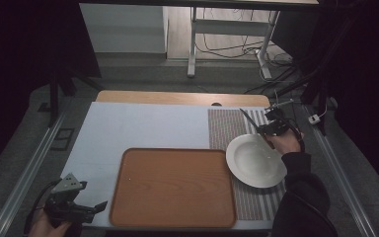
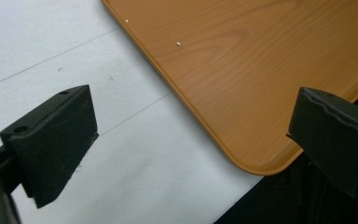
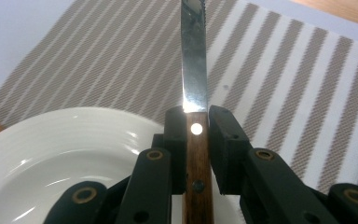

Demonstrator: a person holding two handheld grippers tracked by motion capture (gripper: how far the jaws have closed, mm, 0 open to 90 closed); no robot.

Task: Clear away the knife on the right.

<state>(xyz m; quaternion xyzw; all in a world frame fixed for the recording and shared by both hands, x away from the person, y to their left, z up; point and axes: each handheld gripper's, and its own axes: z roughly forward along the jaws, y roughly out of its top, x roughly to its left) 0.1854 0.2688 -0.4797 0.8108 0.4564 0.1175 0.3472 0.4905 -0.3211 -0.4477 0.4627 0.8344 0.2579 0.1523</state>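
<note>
Right gripper (image 3: pixel 197 122) pinches a wooden-handled steel knife (image 3: pixel 194 74), blade pointing away over the striped placemat (image 3: pixel 284 70) beside the white plate (image 3: pixel 51 154); left gripper (image 2: pixel 186 140) spread, idle

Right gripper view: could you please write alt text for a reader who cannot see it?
The right gripper clamps the wooden handle of a knife, whose blade points up over a striped placemat. A white plate lies lower left.

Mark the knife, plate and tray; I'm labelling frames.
knife (image 3: pixel 194 70), right gripper view, on the blade.
plate (image 1: pixel 254 163), high view, on its bowl.
tray (image 1: pixel 172 187), high view, on its bare floor.
</note>
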